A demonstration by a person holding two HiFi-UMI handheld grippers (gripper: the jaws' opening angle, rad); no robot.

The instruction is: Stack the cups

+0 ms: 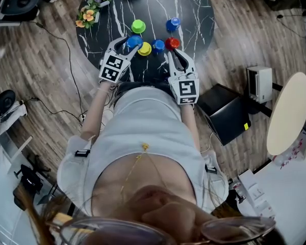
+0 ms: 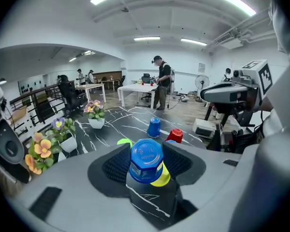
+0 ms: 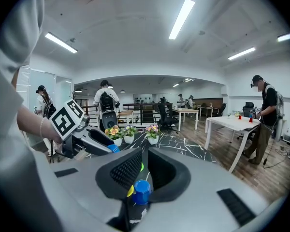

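Several small upturned cups stand on the black marble table (image 1: 194,14). My left gripper (image 1: 132,44) is shut on a blue cup (image 2: 146,159), held upside down above the table and over a yellow cup (image 1: 144,49). Another blue cup (image 1: 158,45) and a red cup (image 1: 172,43) stand to the right of the yellow one. A green cup (image 1: 138,25) and a third blue cup (image 1: 173,24) stand farther back. My right gripper (image 1: 172,51) is shut with nothing in it, just short of the red cup. In the right gripper view the middle blue cup (image 3: 141,191) shows below the jaws.
Small pots of flowers (image 1: 92,6) stand at the table's far left edge. A black box (image 1: 229,116) and a white appliance (image 1: 260,83) sit on the wooden floor to the right. People and office desks fill the room beyond the table.
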